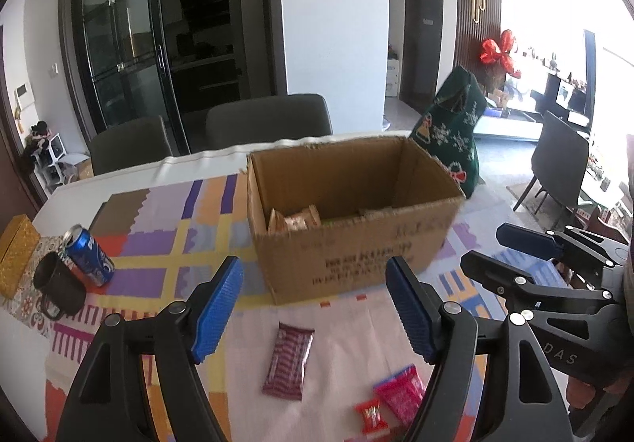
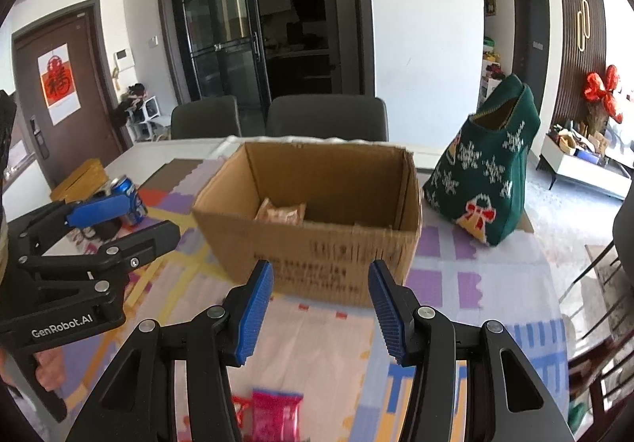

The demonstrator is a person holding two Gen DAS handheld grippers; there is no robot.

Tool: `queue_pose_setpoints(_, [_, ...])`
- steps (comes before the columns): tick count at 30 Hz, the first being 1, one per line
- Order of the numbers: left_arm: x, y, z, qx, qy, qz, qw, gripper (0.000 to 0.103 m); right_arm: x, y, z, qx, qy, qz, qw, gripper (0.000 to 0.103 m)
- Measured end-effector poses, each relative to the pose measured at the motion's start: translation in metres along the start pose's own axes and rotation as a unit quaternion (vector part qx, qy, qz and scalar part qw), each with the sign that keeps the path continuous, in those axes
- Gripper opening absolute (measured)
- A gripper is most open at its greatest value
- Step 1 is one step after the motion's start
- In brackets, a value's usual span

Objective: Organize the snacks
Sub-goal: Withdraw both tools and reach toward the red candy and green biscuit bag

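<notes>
Left of the open brown cardboard box, the left gripper hangs spread and empty; the dark-red striped snack packet and pink wrapped snacks lie before the box. The right gripper, equally agape and empty, hovers over a pink packet. Such slick wrappers might slide away from closing pads.

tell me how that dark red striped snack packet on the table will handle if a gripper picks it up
The striped packet lies flat and thin on the tablecloth, so it is probably light and may be awkward to get fingers under. Its wrapper looks like glossy film, so likely crinkly, a bit slippery and somewhat floppy at the ends. It should not roll.
</notes>
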State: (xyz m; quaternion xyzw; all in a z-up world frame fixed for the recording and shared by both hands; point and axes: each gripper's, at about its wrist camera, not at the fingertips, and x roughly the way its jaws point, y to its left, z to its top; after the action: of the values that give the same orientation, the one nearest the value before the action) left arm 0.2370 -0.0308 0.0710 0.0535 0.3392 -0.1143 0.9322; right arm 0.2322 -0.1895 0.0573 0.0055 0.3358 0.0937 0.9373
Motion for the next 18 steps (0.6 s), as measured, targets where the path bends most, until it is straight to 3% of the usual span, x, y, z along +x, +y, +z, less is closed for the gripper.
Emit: queue_pose_setpoints(18, [-0.003, -0.021, -0.078, 0.011, 0.068, -0.023, 0.9974, 0.074, -0.003, 0.009, -0.080, -0.005, 0.087, 0.020, 0.996, 0.051])
